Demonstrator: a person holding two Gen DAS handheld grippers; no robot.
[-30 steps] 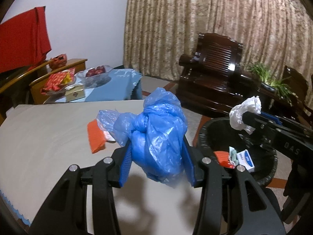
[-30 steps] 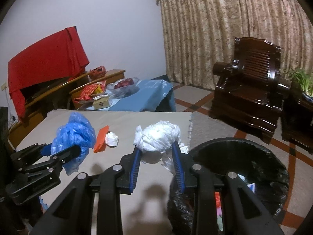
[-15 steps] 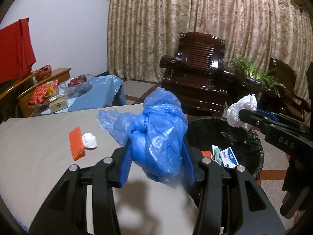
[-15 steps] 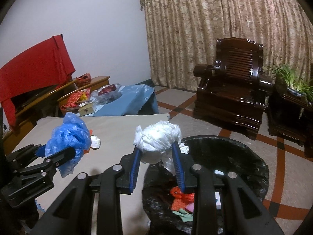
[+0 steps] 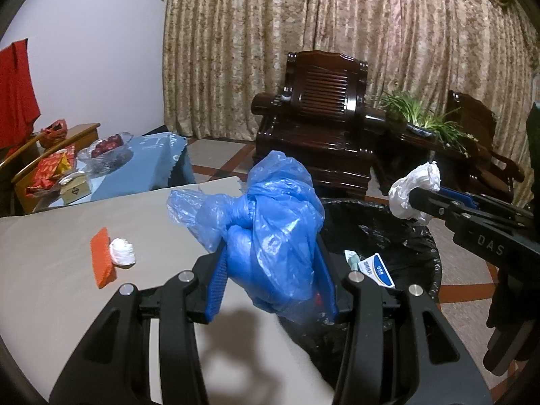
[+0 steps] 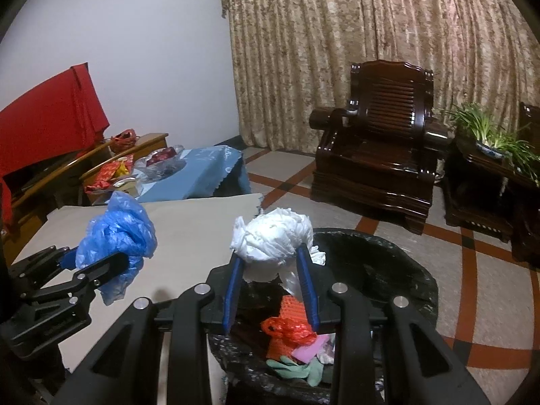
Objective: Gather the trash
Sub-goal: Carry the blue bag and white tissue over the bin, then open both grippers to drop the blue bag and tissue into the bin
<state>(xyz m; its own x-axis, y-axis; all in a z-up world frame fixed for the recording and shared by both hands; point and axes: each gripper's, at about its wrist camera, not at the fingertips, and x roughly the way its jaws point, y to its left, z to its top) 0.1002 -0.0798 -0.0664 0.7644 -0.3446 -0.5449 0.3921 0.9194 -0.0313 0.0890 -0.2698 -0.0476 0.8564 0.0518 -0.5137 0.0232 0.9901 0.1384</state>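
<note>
My left gripper (image 5: 271,263) is shut on a crumpled blue plastic bag (image 5: 270,222) and holds it at the table's right edge, beside the black-lined trash bin (image 5: 422,236). My right gripper (image 6: 271,266) is shut on a white plastic bag (image 6: 273,236) and holds it over the bin (image 6: 398,270), which has several pieces of trash inside. The right gripper with the white bag also shows in the left wrist view (image 5: 413,190). The left gripper with the blue bag also shows in the right wrist view (image 6: 116,236). An orange wrapper (image 5: 102,258) and a small white wad (image 5: 122,252) lie on the table (image 5: 50,270).
A blue-clothed side table (image 5: 148,155) with a fruit bowl and snack packs stands behind the table. A dark wooden armchair (image 6: 378,158) and a potted plant (image 6: 489,135) stand beyond the bin, before a curtain. Tiled floor lies right of the bin.
Both grippers have moved right with their bags held. The right one went from the table's edge to above the bin. The left one came up beside the bin.
</note>
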